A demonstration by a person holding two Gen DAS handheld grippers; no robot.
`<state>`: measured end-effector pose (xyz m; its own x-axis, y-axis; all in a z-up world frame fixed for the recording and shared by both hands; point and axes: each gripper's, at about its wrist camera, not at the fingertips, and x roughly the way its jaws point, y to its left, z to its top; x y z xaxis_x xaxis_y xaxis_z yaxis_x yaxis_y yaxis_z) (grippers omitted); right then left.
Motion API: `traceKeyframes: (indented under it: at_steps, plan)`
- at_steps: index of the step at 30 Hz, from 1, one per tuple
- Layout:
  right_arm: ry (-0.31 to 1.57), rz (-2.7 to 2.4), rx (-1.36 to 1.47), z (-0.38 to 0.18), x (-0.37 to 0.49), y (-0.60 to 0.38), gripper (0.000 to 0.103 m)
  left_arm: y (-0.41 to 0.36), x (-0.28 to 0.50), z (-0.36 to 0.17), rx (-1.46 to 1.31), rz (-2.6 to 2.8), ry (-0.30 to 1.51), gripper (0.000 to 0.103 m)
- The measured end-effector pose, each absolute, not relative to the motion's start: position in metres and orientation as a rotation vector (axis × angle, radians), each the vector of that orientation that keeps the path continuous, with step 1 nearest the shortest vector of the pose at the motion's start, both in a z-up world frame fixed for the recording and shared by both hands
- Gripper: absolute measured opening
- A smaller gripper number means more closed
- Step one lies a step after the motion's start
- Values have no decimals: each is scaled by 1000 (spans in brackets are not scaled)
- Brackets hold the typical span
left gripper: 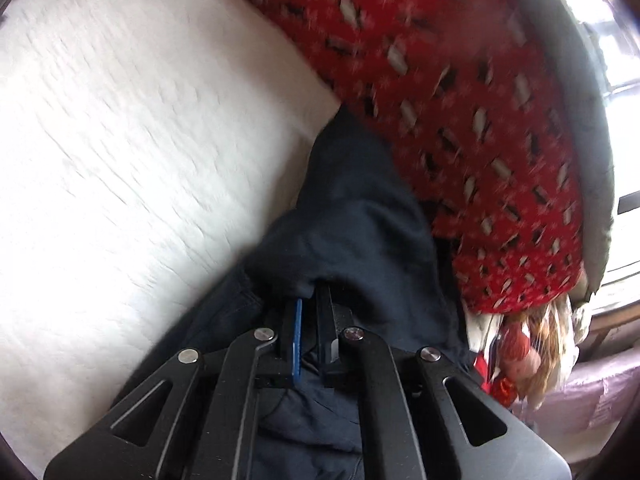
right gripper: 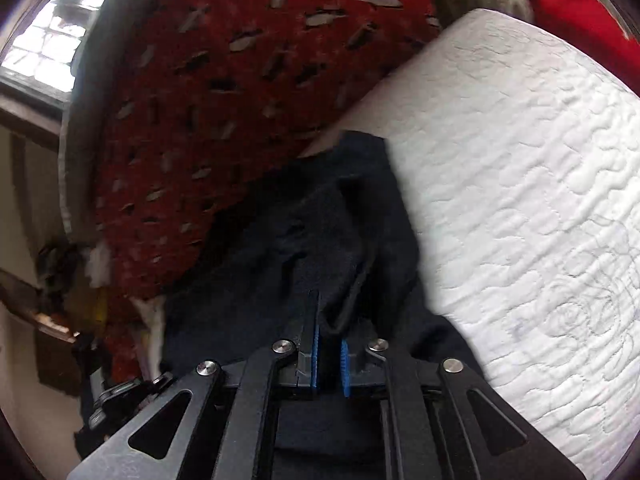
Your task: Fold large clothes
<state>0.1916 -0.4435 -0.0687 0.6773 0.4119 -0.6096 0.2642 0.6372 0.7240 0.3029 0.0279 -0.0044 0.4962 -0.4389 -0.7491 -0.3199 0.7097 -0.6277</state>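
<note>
A dark navy garment (left gripper: 352, 208) lies bunched on a white quilted mattress (left gripper: 120, 140), its far end against a red patterned blanket (left gripper: 460, 100). My left gripper (left gripper: 314, 300) is shut on a fold of the navy cloth, which drapes over its fingertips and hides them. In the right wrist view the same navy garment (right gripper: 320, 220) fills the middle, between the red blanket (right gripper: 224, 100) and the mattress (right gripper: 520, 200). My right gripper (right gripper: 330, 320) is shut on a ridge of that dark cloth, pinched between its blue pads (right gripper: 315, 344).
A grey edge (left gripper: 596, 160) borders the red blanket, with bright windows beyond it. A heap of small things, among them a soft toy (left gripper: 520, 360), sits past the blanket's end. A wooden shelf (right gripper: 48, 320) and dark straps (right gripper: 112, 400) show at the right wrist view's left side.
</note>
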Motion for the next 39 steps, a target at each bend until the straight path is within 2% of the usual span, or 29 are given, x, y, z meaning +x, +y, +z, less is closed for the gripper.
traceKeyframes:
  at_steps: [4, 6, 8, 11, 14, 16, 18, 19, 20, 21, 23, 25, 28, 31, 34, 35, 36, 37, 39]
  plan:
    - [693, 240, 949, -32, 173, -438, 6, 48, 278, 5, -779, -10, 1033, 0]
    - [711, 233, 952, -37, 169, -439, 6, 54, 275, -12, -775, 3, 1095, 0]
    - [826, 179, 927, -63, 175, -435, 6, 56, 274, -25, -801, -2, 1144, 0]
    - [996, 105, 892, -100, 177, -430, 6, 55, 261, -10, -789, -47, 1095, 0]
    - [922, 123, 967, -95, 160, -436, 13, 40, 254, 23, -691, -80, 998, 0]
    - [854, 130, 977, -85, 153, -440, 16, 21, 263, 33, -572, -94, 978, 9]
    - [889, 98, 894, -86, 154, -435, 16, 1, 281, 21, -451, -57, 1033, 11]
    - [952, 86, 847, -92, 161, -429, 10, -10, 293, 5, -374, -49, 1128, 11]
    - [1042, 66, 792, -100, 167, -424, 8, -20, 301, -16, -307, -32, 1250, 11]
    - [1035, 58, 780, -98, 163, -422, 8, -24, 301, -26, -284, -33, 1302, 11]
    - [1020, 46, 776, -82, 152, -420, 15, -28, 281, -13, -231, -43, 1225, 11]
    - [1008, 78, 746, -66, 136, -415, 17, -29, 263, -8, -230, -101, 1250, 11]
    - [1098, 118, 609, -64, 106, -397, 26, -29, 227, -16, -228, -183, 1352, 11]
    - [1284, 104, 461, -83, 74, -377, 24, -11, 183, -22, -224, -227, 1423, 11]
    - [1264, 127, 469, -75, 25, -379, 25, 25, 144, -13, -268, -229, 1386, 12]
    - [1248, 127, 488, -71, 9, -384, 27, 38, 134, -11, -289, -230, 1373, 13]
    - [1228, 116, 498, -67, -7, -390, 31, 57, 120, -10, -307, -216, 1360, 20]
    - [1209, 87, 502, -63, -26, -399, 40, 67, 109, -11, -317, -205, 1352, 32]
    - [1189, 33, 506, -56, -46, -412, 46, 87, 90, -17, -336, -191, 1354, 41]
